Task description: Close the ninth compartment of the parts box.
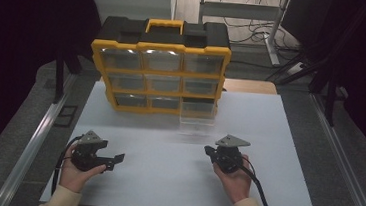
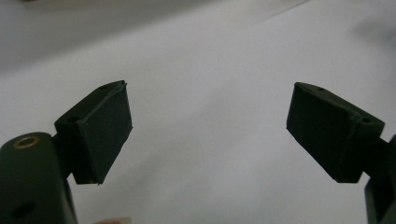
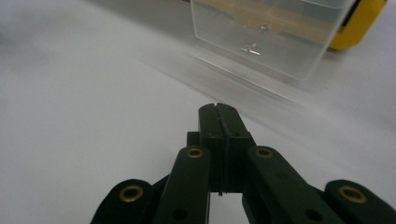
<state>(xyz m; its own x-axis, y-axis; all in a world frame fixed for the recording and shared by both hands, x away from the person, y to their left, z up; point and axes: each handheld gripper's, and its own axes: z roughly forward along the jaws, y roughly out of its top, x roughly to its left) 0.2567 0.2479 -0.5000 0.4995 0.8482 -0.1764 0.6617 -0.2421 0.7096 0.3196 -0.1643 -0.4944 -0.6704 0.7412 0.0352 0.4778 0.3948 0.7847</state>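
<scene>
Looking down from the high view: yellow-and-black organizer case (image 1: 160, 66) standing upright at the far end of the white table (image 1: 164, 181), its clear drawer (image 1: 198, 113) at bottom right sticking out, left gripper (image 1: 116, 160) lying near the left edge and right gripper (image 1: 209, 151) resting just short of that drawer, not touching it. Riding the left gripper view: jaws gaping wide over bare tabletop, gripping nothing. Riding the right gripper view: jaws pressing flat together, holding nothing, pointing at the clear drawer (image 3: 271, 35) just ahead.
</scene>
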